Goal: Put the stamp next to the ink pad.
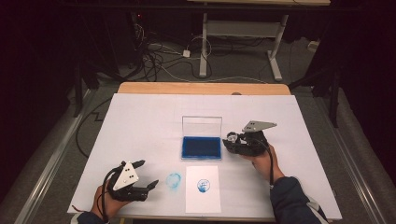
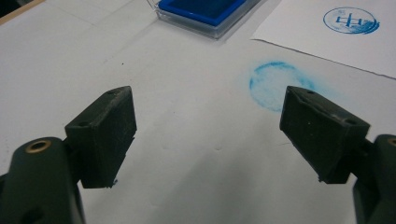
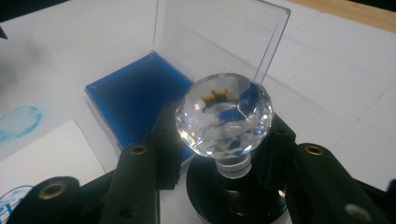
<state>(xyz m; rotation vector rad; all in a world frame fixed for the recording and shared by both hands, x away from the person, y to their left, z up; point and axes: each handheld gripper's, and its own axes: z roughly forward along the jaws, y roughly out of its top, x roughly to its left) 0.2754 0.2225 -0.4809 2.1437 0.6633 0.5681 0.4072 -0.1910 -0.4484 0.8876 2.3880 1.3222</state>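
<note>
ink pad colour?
Deep blue ink pad, in a clear case with its lid up; the right gripper view shows it best.

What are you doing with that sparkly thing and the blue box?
A person is stamping. The right gripper is shut on a stamp with a crystal knob, beside the open blue ink pad. A sheet of paper already bears a round blue print. The left gripper rests open near a blue smudge on the table.

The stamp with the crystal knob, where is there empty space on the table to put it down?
Bare white table lies left of the ink pad, between it and the left gripper. More bare room lies right of the right gripper holding the stamp. The front middle is crowded: the paper sheet and a blue smudge.
</note>
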